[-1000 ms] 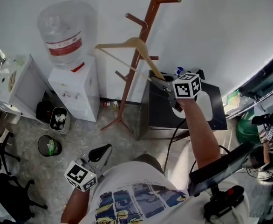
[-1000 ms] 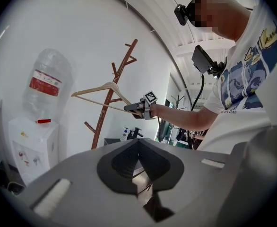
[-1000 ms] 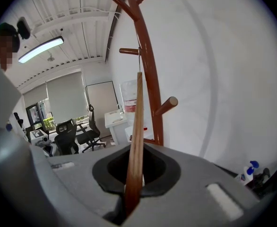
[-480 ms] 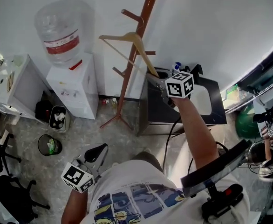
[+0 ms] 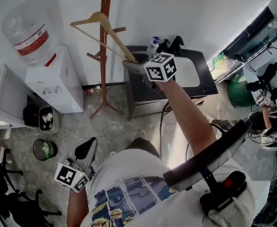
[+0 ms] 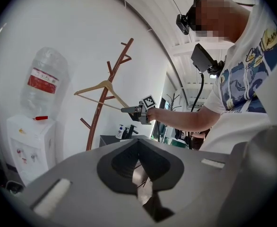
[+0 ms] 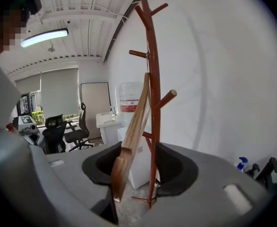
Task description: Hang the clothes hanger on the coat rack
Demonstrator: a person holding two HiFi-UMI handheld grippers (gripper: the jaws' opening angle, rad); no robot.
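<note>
A pale wooden hanger (image 5: 100,20) hangs tilted against the brown coat rack (image 5: 104,41), its hook up by the trunk; whether the hook bears on a peg I cannot tell. My right gripper (image 5: 131,64) is at the hanger's lower end. In the right gripper view the hanger (image 7: 134,131) rises from between the jaws of the right gripper (image 7: 134,164) toward the rack (image 7: 152,103). The jaws are opening: the wood leans on the left one, with a gap to the right one. My left gripper (image 5: 89,148) stays low by my waist, shut and empty.
A white water dispenser (image 5: 48,79) with its bottle (image 5: 27,32) stands left of the rack. A black cabinet (image 5: 176,74) with a spray bottle (image 5: 152,42) stands right of it. Two bins (image 5: 45,148) sit on the floor at left.
The right gripper's jaws have parted from their hold on the hanger's end and dipped a little. The head view has swung, so everything sits further left. The left gripper has stayed put.
</note>
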